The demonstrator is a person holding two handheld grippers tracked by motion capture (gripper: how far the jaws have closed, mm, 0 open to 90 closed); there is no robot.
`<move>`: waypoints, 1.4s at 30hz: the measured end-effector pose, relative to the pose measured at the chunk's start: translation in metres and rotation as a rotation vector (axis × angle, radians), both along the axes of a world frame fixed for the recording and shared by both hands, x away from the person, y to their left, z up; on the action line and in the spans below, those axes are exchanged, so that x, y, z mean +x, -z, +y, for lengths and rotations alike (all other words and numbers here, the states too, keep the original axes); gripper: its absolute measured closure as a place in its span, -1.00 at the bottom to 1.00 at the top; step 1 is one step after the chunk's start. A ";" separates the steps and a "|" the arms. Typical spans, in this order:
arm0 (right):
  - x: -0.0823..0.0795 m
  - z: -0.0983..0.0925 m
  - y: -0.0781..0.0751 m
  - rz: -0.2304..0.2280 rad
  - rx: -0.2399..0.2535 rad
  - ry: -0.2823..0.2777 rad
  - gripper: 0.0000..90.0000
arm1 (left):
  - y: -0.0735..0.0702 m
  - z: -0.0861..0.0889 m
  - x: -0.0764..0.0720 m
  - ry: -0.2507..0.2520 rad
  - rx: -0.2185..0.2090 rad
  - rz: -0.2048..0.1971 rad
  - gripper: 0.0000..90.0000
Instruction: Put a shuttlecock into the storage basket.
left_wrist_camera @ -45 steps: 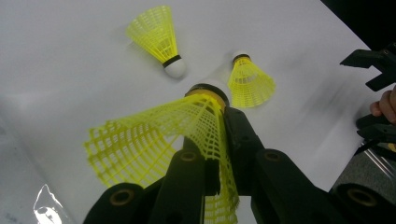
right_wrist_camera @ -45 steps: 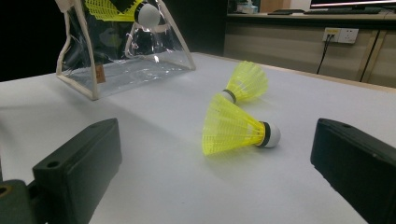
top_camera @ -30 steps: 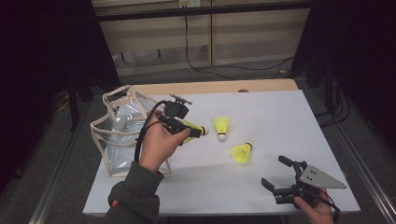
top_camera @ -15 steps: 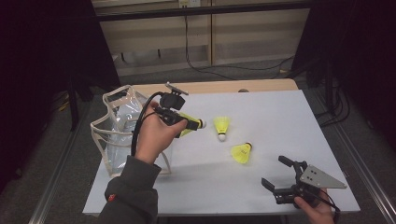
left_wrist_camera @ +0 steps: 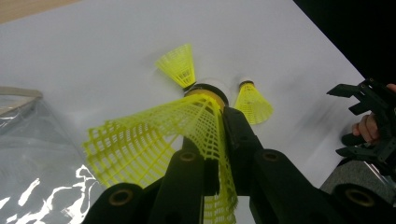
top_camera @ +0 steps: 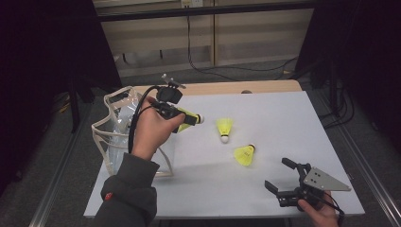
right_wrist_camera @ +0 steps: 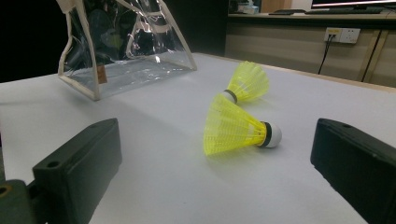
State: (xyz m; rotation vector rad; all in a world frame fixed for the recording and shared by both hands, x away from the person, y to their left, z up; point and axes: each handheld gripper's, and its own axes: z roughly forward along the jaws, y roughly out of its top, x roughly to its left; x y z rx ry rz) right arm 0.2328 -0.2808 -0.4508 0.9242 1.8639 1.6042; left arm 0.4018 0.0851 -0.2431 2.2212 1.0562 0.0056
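The white table point(top_camera: 283, 123) carried a clear plastic bag point(top_camera: 118, 137) with cream trim at its left side, standing open and looking floppy enough to sag under a touch. Above the bag's near edge the left gripper point(top_camera: 189, 118) had its jaws closed on the mesh skirt of a yellow shuttlecock point(left_wrist_camera: 163, 140), cork nose pointing away; the skirt bowed visibly under the pinch, so it was judged featherlight, springy and easily crushed, better held by the firm cork end or only lightly across the skirt. Two more shuttlecocks lay on their sides mid-table, near each other but apart: one farther point(top_camera: 224, 127), one nearer point(top_camera: 245, 155). The right gripper point(top_camera: 288, 182) rested low at the near right corner, jaws wide apart and holding nothing.
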 end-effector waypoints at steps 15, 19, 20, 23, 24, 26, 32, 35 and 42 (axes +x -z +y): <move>0.000 0.000 0.000 0.000 0.001 0.001 -0.95 | -0.014 0.006 0.005 -0.022 0.008 -0.016 0.91; 0.000 0.000 0.000 -0.004 0.002 0.000 -0.95 | -0.017 0.008 0.006 -0.025 0.009 -0.016 0.91; 0.000 0.000 0.000 -0.002 0.003 0.001 -0.96 | -0.018 0.009 0.006 -0.025 0.007 -0.018 0.91; 0.000 0.000 0.000 0.002 0.004 0.001 -0.96 | -0.021 0.011 0.007 -0.035 0.007 -0.021 0.91; 0.000 0.000 0.000 0.001 0.004 0.002 -0.96 | -0.022 0.012 0.008 -0.033 0.008 -0.021 0.91; 0.000 0.000 0.000 -0.003 0.001 0.000 -0.96 | -0.023 0.012 0.008 -0.036 0.004 -0.020 0.91; -0.001 0.001 -0.001 0.002 0.003 -0.003 -0.95 | -0.029 0.017 0.012 -0.055 0.008 -0.019 0.91; 0.000 0.000 0.000 0.001 0.004 0.001 -0.96 | -0.032 0.019 0.013 -0.061 0.011 -0.024 0.91; -0.001 0.001 0.000 0.002 -0.001 -0.002 -0.95 | -0.038 0.026 0.016 -0.080 0.012 -0.021 0.91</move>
